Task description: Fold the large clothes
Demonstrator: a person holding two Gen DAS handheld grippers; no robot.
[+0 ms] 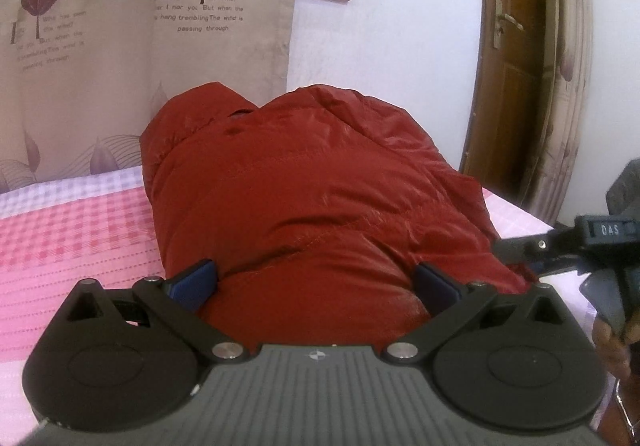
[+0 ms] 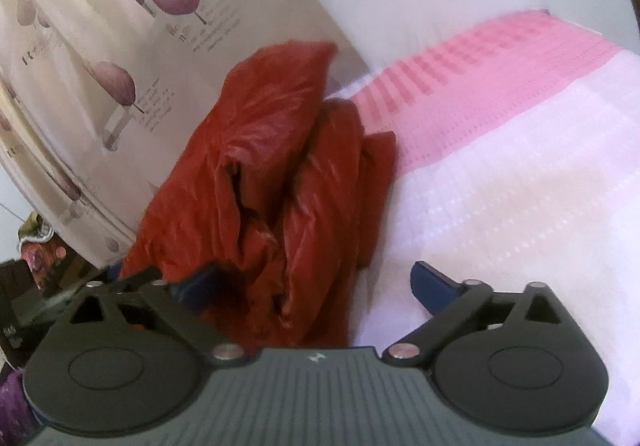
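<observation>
A red puffy jacket (image 1: pixel 304 190) lies folded in a thick bundle on a pink and white checked bedsheet (image 1: pixel 72 230). My left gripper (image 1: pixel 314 282) is open, its blue pads spread on either side of the jacket's near edge, the fabric bulging between them. My right gripper (image 2: pixel 316 284) is open too, at the jacket's side (image 2: pixel 280 174), where the stacked folds show; its left pad touches the fabric and its right pad is over the sheet (image 2: pixel 500 182). The right gripper also shows at the right edge of the left wrist view (image 1: pixel 532 250).
A leaf-print curtain (image 1: pixel 100 46) hangs behind the bed. A white wall (image 1: pixel 392 26) and a brown wooden door (image 1: pixel 516 58) stand at the back right. Dark clutter (image 2: pixel 36 254) sits at the left beside the bed.
</observation>
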